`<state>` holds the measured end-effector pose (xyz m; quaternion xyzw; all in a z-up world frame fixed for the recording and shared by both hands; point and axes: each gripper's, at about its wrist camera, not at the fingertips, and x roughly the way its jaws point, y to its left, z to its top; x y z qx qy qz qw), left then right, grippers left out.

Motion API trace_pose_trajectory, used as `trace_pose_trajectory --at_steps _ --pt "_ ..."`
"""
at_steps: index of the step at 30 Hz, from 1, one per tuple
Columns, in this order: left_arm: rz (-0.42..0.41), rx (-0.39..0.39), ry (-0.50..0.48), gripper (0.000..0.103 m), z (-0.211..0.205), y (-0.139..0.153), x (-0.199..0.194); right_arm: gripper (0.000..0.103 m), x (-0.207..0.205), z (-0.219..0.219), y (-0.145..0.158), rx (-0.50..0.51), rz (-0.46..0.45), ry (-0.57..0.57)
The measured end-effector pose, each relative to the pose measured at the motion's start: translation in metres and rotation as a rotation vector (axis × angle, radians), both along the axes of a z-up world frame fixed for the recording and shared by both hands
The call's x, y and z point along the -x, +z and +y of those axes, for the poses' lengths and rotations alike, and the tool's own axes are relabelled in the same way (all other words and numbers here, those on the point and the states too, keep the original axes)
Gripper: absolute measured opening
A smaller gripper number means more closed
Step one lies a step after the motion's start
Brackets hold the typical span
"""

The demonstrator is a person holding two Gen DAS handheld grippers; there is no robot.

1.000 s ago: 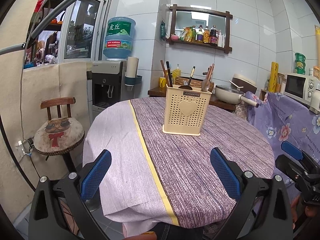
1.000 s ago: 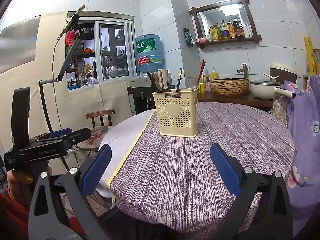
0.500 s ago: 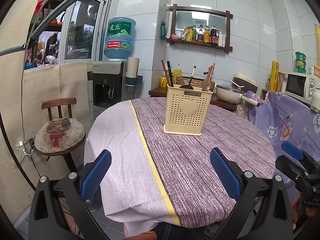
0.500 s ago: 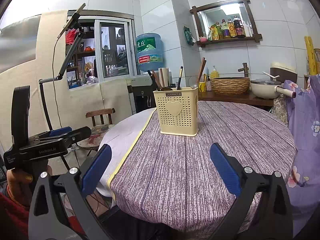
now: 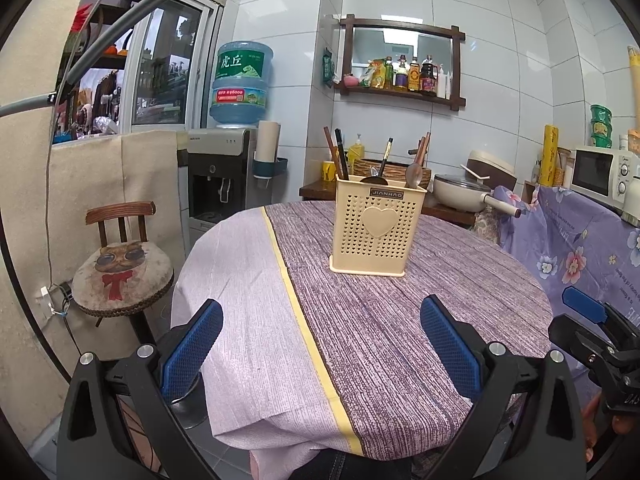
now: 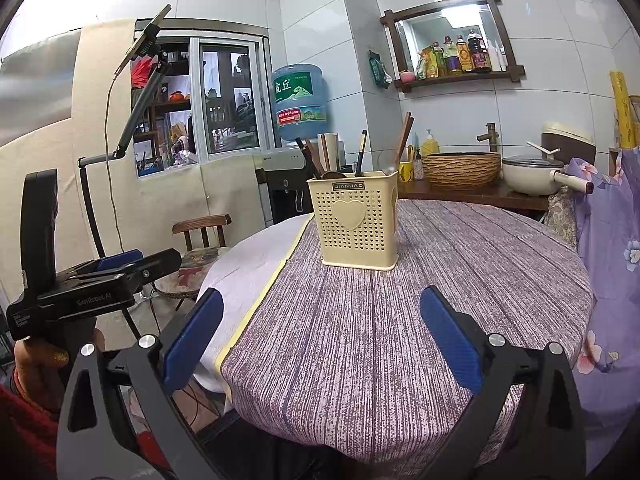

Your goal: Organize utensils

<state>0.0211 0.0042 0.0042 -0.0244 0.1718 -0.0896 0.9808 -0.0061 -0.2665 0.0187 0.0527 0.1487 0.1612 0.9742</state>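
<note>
A cream perforated utensil holder (image 5: 376, 228) with a heart on its front stands upright on the round table (image 5: 360, 320); it also shows in the right wrist view (image 6: 356, 224). Chopsticks (image 5: 334, 152), a dark-handled utensil (image 5: 384, 156) and spoons (image 5: 414, 172) stand inside it. My left gripper (image 5: 320, 340) is open and empty, held back at the table's near edge. My right gripper (image 6: 320, 336) is open and empty, also at the near edge, well short of the holder.
A purple striped cloth with a yellow band (image 5: 296, 300) covers the table. A wooden chair with a cat cushion (image 5: 122, 264) stands at the left. A water dispenser (image 5: 224, 176), woven basket (image 6: 460, 168), pot (image 6: 532, 174) and microwave (image 5: 600, 172) lie beyond.
Both grippers have drawn slightly back from the table, so the holder looks a little farther. Both stay open and empty.
</note>
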Motion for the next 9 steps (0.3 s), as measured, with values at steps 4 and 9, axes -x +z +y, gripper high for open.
trace_pose_trajectory --at_steps 4,9 --pt "0.015 -0.019 -0.005 0.098 -0.0031 -0.0005 -0.0020 0.097 -0.0012 -0.0007 -0.0006 -0.004 0.004 0.002" --pt "0.002 -0.026 -0.008 0.098 -0.0048 -0.0008 -0.0004 0.097 -0.0011 -0.0005 -0.0011 -0.005 0.005 0.002"
